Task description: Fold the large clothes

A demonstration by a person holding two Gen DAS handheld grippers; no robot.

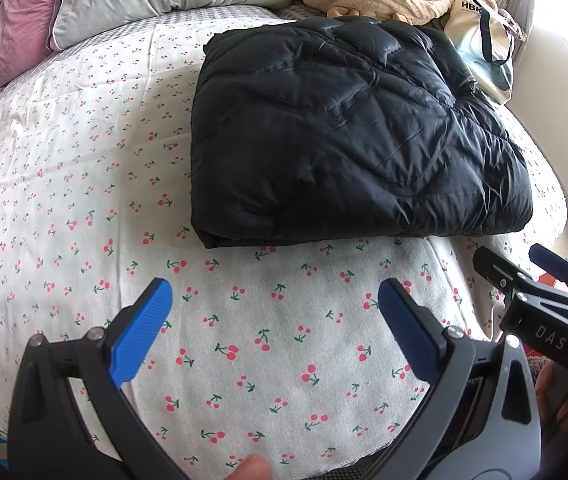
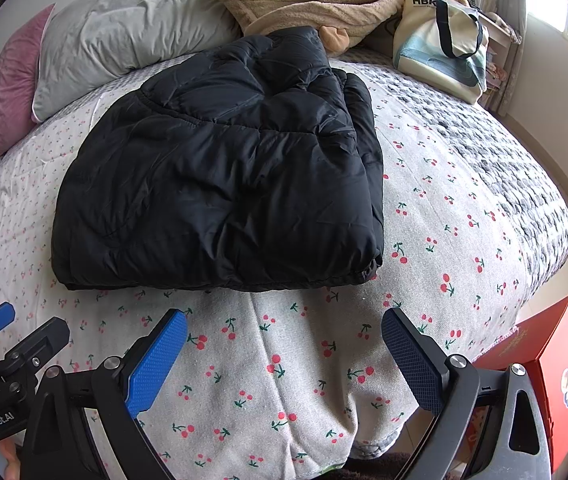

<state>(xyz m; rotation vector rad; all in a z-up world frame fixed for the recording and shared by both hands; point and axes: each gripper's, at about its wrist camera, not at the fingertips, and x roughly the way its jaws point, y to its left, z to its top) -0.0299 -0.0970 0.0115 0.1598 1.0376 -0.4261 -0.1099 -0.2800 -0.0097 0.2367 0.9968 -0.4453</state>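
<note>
The black puffer jacket (image 1: 348, 132) lies folded on the bed (image 1: 84, 160). Near its front edge, the left hand-held gripper (image 1: 275, 300) and right hand-held gripper (image 2: 284, 330) hover — both spread wide, grasping nothing

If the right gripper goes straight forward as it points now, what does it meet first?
Probably the folded black puffer jacket on the cherry-print bedsheet. The right gripper, jaws open, aims at its near edge; depth is unclear.

Left tool (image 1: 275, 300) and right tool (image 2: 284, 330) gape, holding nothing.

The red box (image 2: 556, 372) runs off the frame edge, its printed label too small to read.
</note>
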